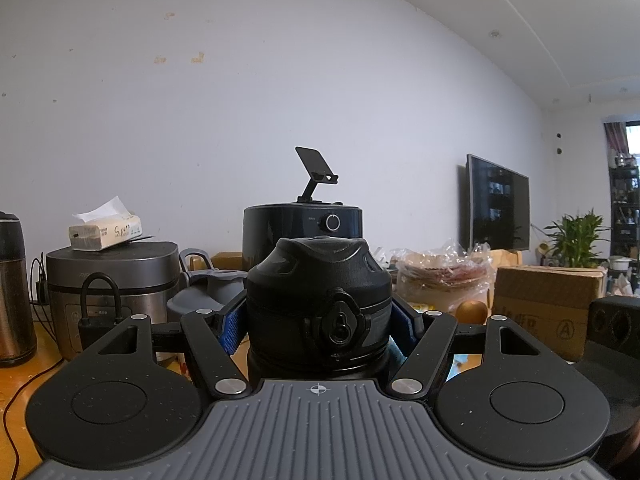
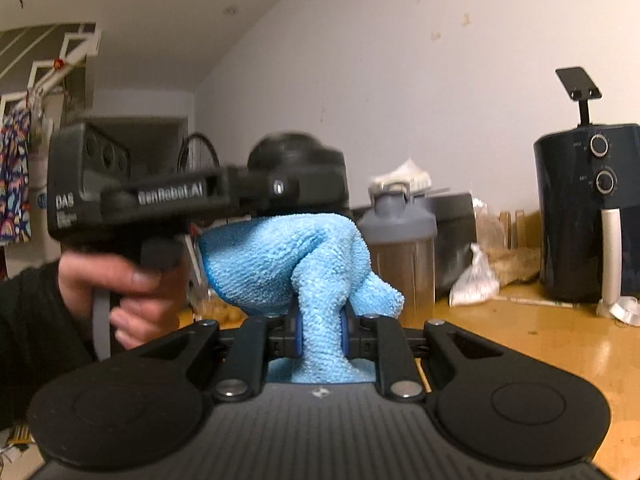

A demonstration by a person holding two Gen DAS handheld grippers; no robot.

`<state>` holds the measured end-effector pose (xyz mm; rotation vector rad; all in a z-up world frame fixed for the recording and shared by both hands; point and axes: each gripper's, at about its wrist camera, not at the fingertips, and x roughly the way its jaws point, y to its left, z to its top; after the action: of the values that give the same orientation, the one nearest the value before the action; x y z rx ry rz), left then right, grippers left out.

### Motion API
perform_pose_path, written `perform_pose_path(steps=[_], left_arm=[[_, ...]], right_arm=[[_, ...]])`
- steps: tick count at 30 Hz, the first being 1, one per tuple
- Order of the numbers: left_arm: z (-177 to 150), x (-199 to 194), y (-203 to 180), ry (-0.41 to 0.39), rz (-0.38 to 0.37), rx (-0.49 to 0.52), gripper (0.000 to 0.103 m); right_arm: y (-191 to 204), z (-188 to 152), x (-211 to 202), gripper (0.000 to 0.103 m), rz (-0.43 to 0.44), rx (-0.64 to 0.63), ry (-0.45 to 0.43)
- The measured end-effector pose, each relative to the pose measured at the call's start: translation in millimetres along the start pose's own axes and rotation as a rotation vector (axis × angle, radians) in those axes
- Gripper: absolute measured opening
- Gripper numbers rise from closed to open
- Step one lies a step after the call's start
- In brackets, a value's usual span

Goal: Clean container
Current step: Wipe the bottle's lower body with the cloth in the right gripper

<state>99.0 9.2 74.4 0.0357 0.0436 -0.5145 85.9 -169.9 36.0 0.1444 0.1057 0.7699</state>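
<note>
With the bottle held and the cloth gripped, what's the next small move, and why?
Probably wipe the blue cloth along the bottle side below its lid. The left tool clamps the bottle, and the right tool pinches the cloth right against it.

rice cooker (image 1: 112, 280), tissue pack (image 1: 106, 232) on top | air fryer (image 1: 302, 228), phone stand (image 1: 316, 172) above | shaker (image 2: 398, 248) | TV (image 1: 496, 208) | plant (image 1: 576, 236) | box (image 1: 544, 308)
</note>
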Motion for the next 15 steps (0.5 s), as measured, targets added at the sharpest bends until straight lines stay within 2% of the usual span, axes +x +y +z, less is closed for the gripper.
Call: perform_pose_path(steps=[6,15], left_arm=[[0.0,1.2,-0.5,0.003,0.000,0.001,0.068],[1.7,4.5,-2.2,0.007,0.001,0.002,0.068]], right_arm=[[-0.3,6.9,-4.1,0.012,-0.006,0.021,-0.092],[-0.9,8.2,-4.6,0.012,-0.008,0.019,-0.085]])
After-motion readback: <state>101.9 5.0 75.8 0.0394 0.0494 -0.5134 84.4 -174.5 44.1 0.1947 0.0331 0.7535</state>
